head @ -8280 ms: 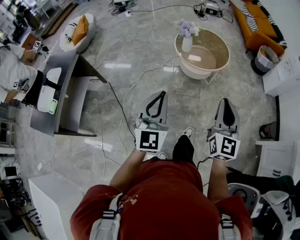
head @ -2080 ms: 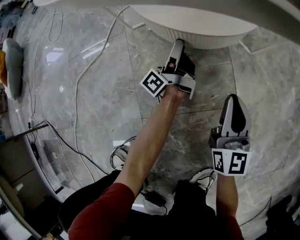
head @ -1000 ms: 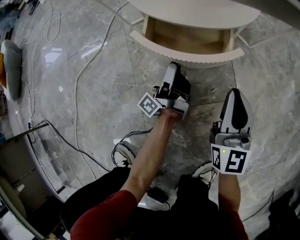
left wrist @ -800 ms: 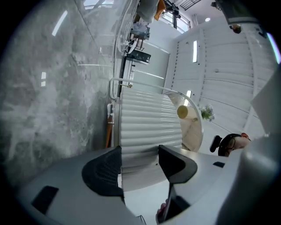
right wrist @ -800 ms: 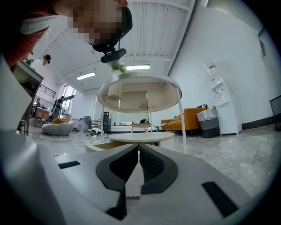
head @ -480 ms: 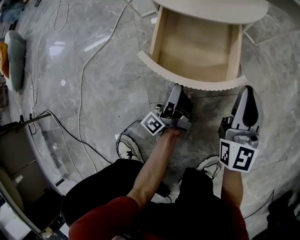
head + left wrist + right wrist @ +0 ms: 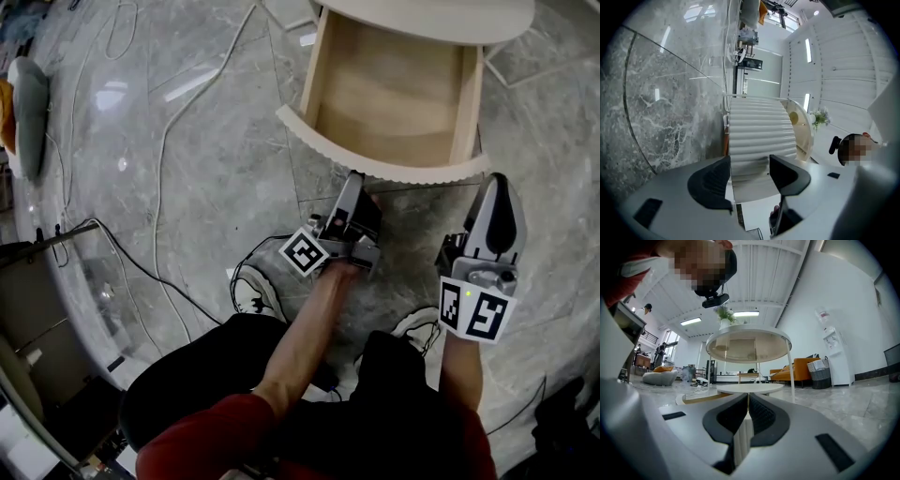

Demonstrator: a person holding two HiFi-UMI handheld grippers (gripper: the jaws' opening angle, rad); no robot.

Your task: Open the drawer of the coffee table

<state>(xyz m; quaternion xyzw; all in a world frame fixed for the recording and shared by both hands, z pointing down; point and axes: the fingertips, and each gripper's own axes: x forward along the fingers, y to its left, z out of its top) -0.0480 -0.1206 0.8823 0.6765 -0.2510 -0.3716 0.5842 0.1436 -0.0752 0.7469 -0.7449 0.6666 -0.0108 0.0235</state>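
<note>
The coffee table's white top (image 7: 431,14) is at the head view's upper edge. Its wooden drawer (image 7: 394,103) stands pulled far out towards me and looks bare inside. My left gripper (image 7: 359,183) is rolled on its side, its tips right at the drawer's ribbed white front (image 7: 384,169). In the left gripper view its jaws (image 7: 750,171) stand wide apart and the ribbed front (image 7: 759,136) fills the gap; no pad visibly presses on it. My right gripper (image 7: 497,183) hovers by the front's right end, shut (image 7: 748,401) on nothing.
Cables (image 7: 164,141) trail over the marble floor at the left. A cushion (image 7: 23,103) lies at the far left, with a grey desk (image 7: 37,309) below it. My shoes (image 7: 255,295) are just behind the grippers. An orange sofa (image 7: 799,369) and a bin (image 7: 820,376) stand beyond the table.
Over the last second the drawer slid well out towards me as the left gripper drew back with it. Since half a second ago almost nothing has moved. The right gripper kept its place.
</note>
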